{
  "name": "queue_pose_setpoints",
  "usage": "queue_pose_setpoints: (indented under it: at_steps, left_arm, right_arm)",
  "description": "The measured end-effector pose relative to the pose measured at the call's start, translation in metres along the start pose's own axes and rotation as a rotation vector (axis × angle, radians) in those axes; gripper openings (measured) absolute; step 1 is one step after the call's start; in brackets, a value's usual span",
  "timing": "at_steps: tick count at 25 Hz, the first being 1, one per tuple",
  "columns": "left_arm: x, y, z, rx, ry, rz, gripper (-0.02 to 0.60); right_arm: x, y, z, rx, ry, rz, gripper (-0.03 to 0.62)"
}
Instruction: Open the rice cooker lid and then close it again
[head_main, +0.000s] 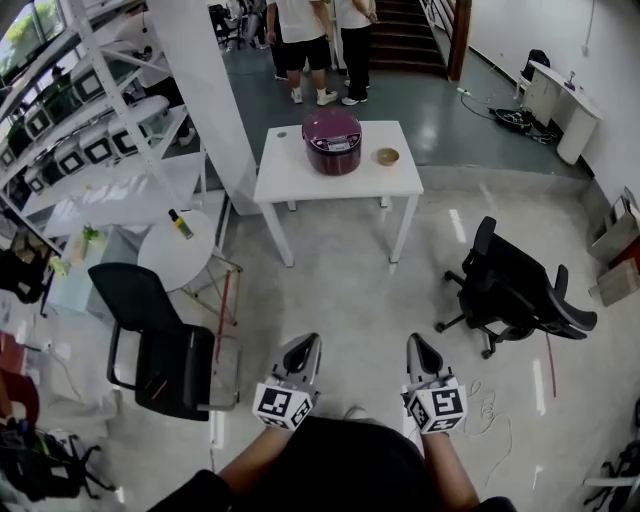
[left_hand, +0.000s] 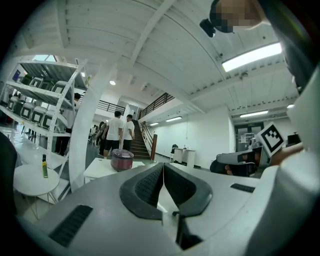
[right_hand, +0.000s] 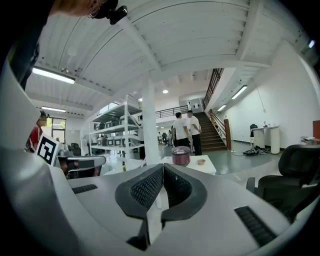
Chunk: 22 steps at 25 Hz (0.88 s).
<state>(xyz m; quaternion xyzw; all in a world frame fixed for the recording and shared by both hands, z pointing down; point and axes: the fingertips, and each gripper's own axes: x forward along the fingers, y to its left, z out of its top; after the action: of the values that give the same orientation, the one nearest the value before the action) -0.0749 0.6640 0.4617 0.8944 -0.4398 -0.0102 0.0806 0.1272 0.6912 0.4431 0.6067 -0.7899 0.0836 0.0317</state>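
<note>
A dark maroon rice cooker (head_main: 333, 141) with its lid down stands on a white table (head_main: 300, 180) far ahead of me; it also shows small in the left gripper view (left_hand: 122, 160) and in the right gripper view (right_hand: 180, 155). My left gripper (head_main: 308, 345) and right gripper (head_main: 418, 347) are held close to my body, side by side, well short of the table. Both are shut with nothing between their jaws, pads meeting in the left gripper view (left_hand: 163, 167) and in the right gripper view (right_hand: 163, 167).
A small bowl (head_main: 387, 156) sits on the table right of the cooker. A black chair (head_main: 160, 340) and a round white side table (head_main: 176, 252) stand at left, a black office chair (head_main: 515, 290) at right. White shelving (head_main: 90, 110) lines the left; people (head_main: 320, 40) stand beyond the table.
</note>
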Motion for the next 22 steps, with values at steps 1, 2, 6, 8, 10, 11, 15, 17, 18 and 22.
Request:
queue_pose_setpoints:
  at_steps: [1, 2, 6, 8, 10, 11, 15, 17, 18, 22]
  left_arm:
    - [-0.001, 0.000, 0.000, -0.001, 0.000, -0.001, 0.006]
    - [-0.001, -0.001, 0.001, -0.001, -0.001, -0.003, 0.006]
    - [-0.001, -0.002, -0.002, 0.004, 0.013, -0.027, 0.006]
    - [0.000, -0.002, -0.007, 0.005, 0.023, -0.038, 0.006]
    - [0.001, 0.003, -0.012, -0.003, 0.032, -0.032, 0.008]
    - [0.002, 0.005, -0.014, -0.006, 0.044, -0.030, 0.039]
    - [0.008, 0.007, -0.029, -0.007, 0.128, -0.054, 0.246]
    - [0.009, 0.008, -0.032, -0.020, 0.131, -0.041, 0.266]
    - [0.009, 0.009, -0.032, -0.027, 0.126, -0.031, 0.278]
    - [0.009, 0.011, -0.026, -0.042, 0.104, 0.001, 0.288]
  right_arm:
    - [-0.001, 0.000, 0.001, 0.000, -0.001, 0.002, 0.000]
    - [-0.002, 0.000, 0.001, 0.001, -0.004, 0.005, 0.000]
    - [-0.002, 0.000, 0.000, -0.010, 0.004, 0.030, 0.002]
    - [0.000, 0.001, -0.004, -0.021, 0.028, 0.046, 0.017]
    - [0.003, 0.001, -0.009, -0.014, 0.055, 0.063, 0.135]
    - [0.004, 0.000, -0.012, -0.005, 0.068, 0.067, 0.161]
    - [0.007, -0.006, -0.026, 0.054, 0.110, 0.068, 0.229]
    - [0.006, -0.009, -0.030, 0.069, 0.114, 0.064, 0.236]
    - [0.005, -0.011, -0.031, 0.066, 0.113, 0.060, 0.239]
    - [0.003, -0.017, -0.027, 0.059, 0.101, 0.040, 0.242]
